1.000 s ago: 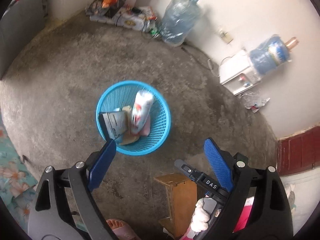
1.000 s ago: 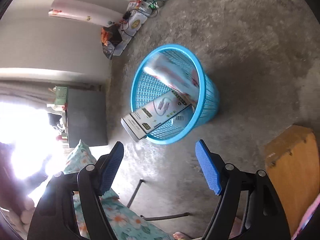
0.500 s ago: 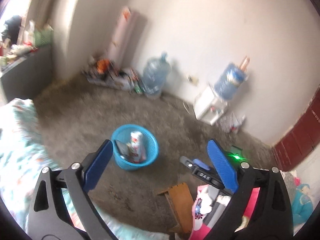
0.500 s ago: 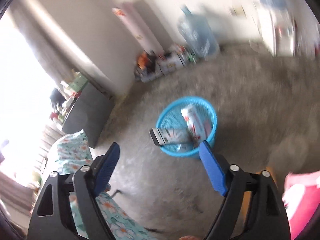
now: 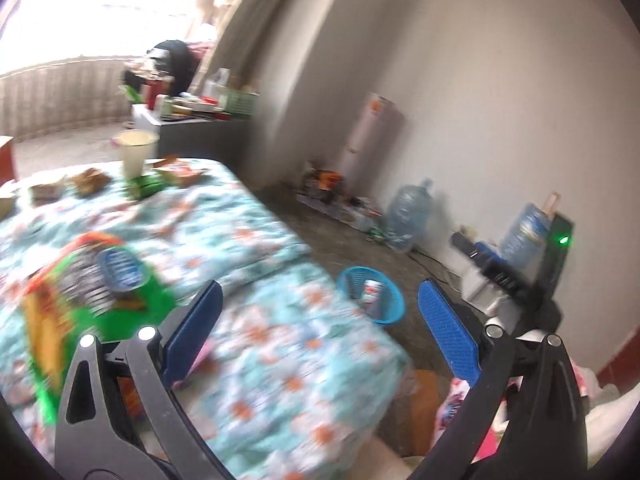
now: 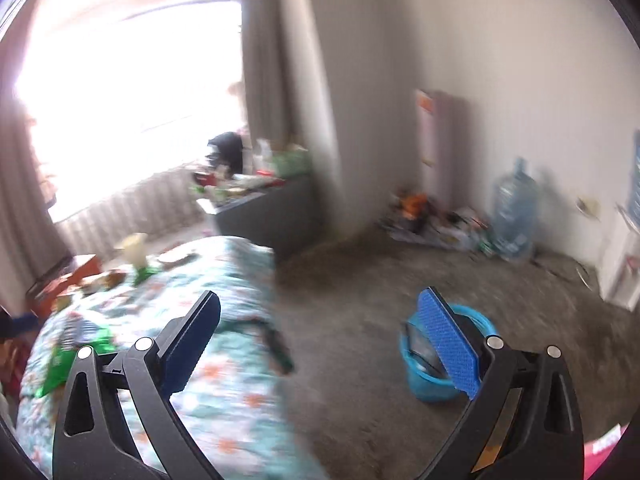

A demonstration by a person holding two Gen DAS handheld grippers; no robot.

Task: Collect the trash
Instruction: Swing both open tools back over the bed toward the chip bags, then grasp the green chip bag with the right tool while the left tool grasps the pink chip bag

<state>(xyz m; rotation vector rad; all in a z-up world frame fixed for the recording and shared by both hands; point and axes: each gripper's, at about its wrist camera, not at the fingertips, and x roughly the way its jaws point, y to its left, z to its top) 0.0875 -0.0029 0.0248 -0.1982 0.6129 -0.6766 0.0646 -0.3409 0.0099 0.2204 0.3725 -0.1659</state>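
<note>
A blue mesh basket (image 5: 372, 300) stands on the concrete floor with a carton and a box inside; in the right wrist view this basket (image 6: 428, 388) sits partly behind my right finger. On the floral cloth (image 5: 280, 380) lie a green snack bag (image 5: 80, 292), small wrappers (image 5: 92, 180) and a paper cup (image 5: 134, 152). My left gripper (image 5: 318, 286) hangs wide open over the cloth's near edge, empty. The jaws of my right gripper (image 6: 319, 294) are opening with nothing between them, above the floor beside the cloth (image 6: 224, 380). The green bag (image 6: 72, 356) and the cup (image 6: 134, 248) lie far left.
Water jugs (image 5: 408, 216) and a pile of clutter (image 5: 332, 192) line the far wall. A dark cabinet (image 6: 264, 216) loaded with items stands by the bright window. A wooden stool (image 5: 424, 400) is near the cloth's corner. A black device with a green light (image 5: 560, 240) is at right.
Both views have swung up and away from the basket to the cloth-covered surface; the basket now looks small and far. The right jaws have spread wider. Both grippers stay empty.
</note>
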